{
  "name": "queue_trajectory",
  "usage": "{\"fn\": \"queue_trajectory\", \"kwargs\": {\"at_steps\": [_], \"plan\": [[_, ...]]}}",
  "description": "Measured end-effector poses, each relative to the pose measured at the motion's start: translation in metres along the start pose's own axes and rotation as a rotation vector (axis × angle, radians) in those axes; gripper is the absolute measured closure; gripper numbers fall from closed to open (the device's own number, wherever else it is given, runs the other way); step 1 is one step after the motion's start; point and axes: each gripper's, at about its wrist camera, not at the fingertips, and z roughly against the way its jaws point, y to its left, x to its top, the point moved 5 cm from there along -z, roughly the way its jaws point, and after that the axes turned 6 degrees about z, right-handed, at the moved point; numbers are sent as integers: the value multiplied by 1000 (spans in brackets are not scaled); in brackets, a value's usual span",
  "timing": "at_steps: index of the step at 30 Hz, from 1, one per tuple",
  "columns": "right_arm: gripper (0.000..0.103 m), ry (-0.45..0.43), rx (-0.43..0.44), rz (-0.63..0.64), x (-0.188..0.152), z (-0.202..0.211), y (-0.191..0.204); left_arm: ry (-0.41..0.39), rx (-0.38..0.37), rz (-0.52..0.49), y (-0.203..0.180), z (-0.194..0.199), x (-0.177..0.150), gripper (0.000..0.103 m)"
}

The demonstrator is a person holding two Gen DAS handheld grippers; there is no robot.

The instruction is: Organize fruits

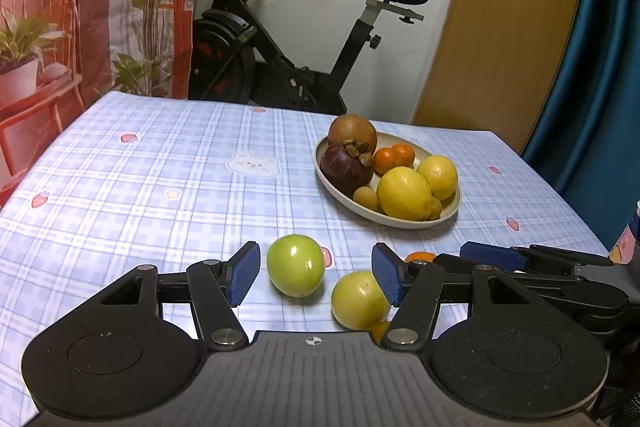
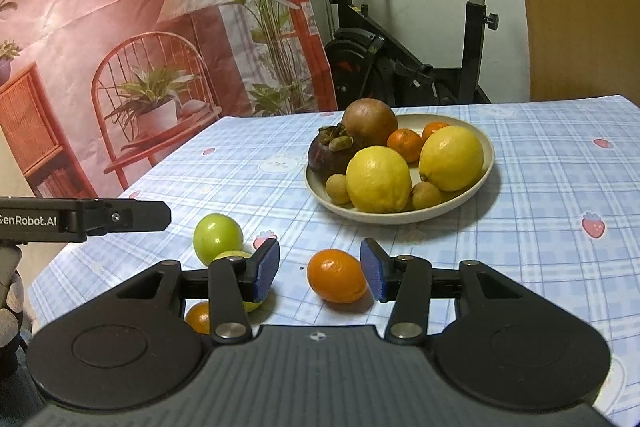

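Observation:
A beige plate (image 1: 450, 217) (image 2: 486, 147) on the checked tablecloth holds two lemons (image 1: 404, 193) (image 2: 378, 179), mangosteens, small oranges and longans. My left gripper (image 1: 316, 273) is open above the cloth, with a green fruit (image 1: 295, 265) (image 2: 217, 238) between its fingers and a yellow-green fruit (image 1: 360, 301) by its right pad. My right gripper (image 2: 320, 271) is open, with an orange (image 2: 337, 275) between its fingers, close to the right pad. Another small orange (image 2: 198, 317) lies behind its left finger. The right gripper's fingers (image 1: 492, 255) show in the left view.
The blue checked tablecloth (image 1: 160, 179) covers the table. An exercise bike (image 1: 280, 59) stands behind the far edge, next to a printed backdrop (image 2: 120, 47). A wooden panel (image 1: 500, 19) and blue curtain (image 1: 600, 67) are at the right.

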Motion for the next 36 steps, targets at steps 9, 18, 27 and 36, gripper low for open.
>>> {"fn": "queue_trajectory", "kwargs": {"at_steps": [9, 18, 27, 36], "plan": [[55, 5, 16, 16, -3, -3, 4, -5, 17, 79, 16, -1, 1, 39], [55, 22, 56, 47, -4, -7, 13, 6, -14, 76, 15, -6, -2, 39], [55, 51, 105, 90, -3, -18, 27, 8, 7, 138, 29, -9, -1, 40], [55, 44, 78, 64, -9, -14, 17, 32, -29, 119, 22, -14, -7, 40]]}}
